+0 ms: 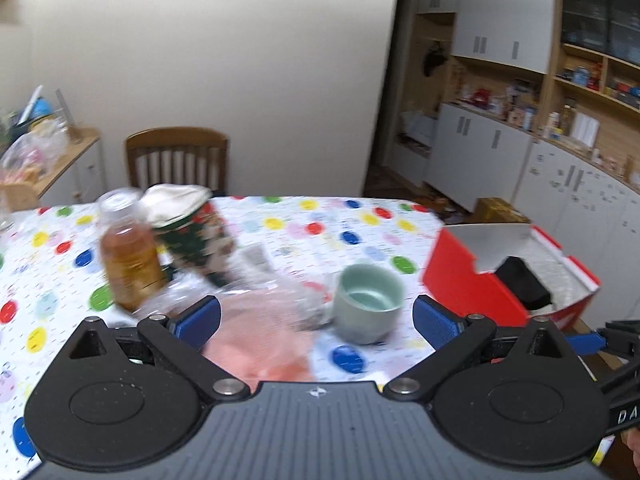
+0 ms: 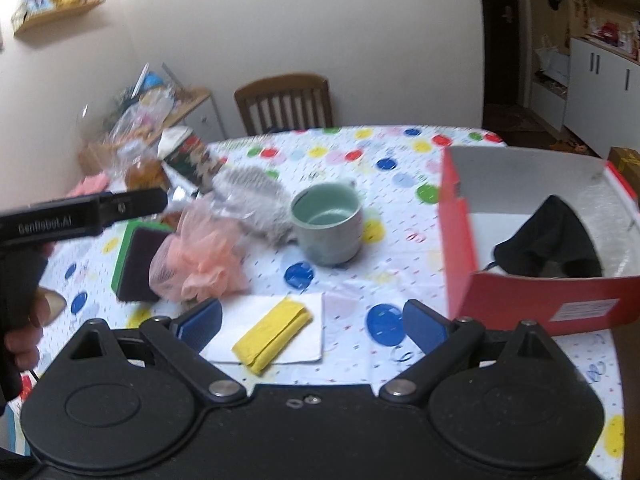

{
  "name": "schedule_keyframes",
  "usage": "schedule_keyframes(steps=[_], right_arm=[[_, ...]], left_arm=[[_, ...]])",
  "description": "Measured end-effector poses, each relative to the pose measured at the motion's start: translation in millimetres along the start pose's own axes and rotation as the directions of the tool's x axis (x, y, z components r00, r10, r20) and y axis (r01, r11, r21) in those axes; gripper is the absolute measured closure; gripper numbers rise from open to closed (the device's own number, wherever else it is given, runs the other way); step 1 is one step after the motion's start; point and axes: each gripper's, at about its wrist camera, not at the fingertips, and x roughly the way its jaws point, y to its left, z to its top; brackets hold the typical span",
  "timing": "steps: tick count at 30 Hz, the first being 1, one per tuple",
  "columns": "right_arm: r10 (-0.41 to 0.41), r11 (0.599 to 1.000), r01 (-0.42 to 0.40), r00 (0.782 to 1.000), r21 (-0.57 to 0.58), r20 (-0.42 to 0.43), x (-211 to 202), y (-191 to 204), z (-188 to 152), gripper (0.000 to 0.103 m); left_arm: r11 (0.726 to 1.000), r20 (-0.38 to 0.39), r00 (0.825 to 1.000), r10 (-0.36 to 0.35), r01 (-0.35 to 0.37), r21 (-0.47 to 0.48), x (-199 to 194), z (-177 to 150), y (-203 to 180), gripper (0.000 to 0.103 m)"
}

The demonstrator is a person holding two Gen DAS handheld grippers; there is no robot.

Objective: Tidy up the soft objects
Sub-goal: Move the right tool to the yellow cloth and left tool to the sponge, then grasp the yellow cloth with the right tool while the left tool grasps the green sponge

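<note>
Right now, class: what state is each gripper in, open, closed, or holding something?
Left gripper: open, holding nothing, above the pink mesh pouf.
Right gripper: open, holding nothing, above the yellow folded cloth.

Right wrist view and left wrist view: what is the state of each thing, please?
Left gripper: jaws open, empty.
Right gripper: jaws open, empty.
Red box: open, black cloth inside.
Green cup: upright, looks empty.
Bottle: tilted, part full, amber liquid.
Pink mesh puff: on table, bagged.
Yellow cloth: folded, on white napkin.
</note>
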Motion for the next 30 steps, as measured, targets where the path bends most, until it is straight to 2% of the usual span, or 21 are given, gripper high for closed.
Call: schedule_keyframes(steps=[5, 11, 17, 23, 28, 30], right_arm=[[-0.016, 0.999, 0.014, 0.998, -0.038, -0.055, 29, 20, -3, 0.007], [-0.023, 0.998, 0.017, 0.994, -0.061, -0.111, 63, 39, -3, 0.009], [-0.052, 0.998, 0.045, 0.983, -0.044, -0.177, 97, 46, -4, 0.017], [-0.072, 0.997, 0.068, 0.965, -0.025, -0.250, 125, 52, -6, 0.025], [-0.117, 0.991, 0.129, 0.945, 0.020, -0.304, 143, 52, -6, 0.030], [-0.123, 0.989, 0.141, 0.941, 0.035, -0.316, 147, 52, -6, 0.034]], left_arm=[[0.999, -0.029, 0.999, 0.026, -0.028, -0.047, 5, -12, 36, 0.000], [0.994, -0.037, 0.994, 0.099, -0.101, -0.049, 9, -28, 64, 0.000], [0.987, -0.070, 0.985, 0.155, -0.158, -0.041, 21, -40, 86, 0.000], [0.979, -0.092, 0.979, 0.182, -0.189, -0.074, 31, -51, 107, 0.000], [0.969, -0.119, 0.968, 0.220, -0.231, -0.091, 40, -56, 115, 0.001], [0.970, -0.125, 0.970, 0.209, -0.222, -0.101, 41, -57, 117, 0.001]])
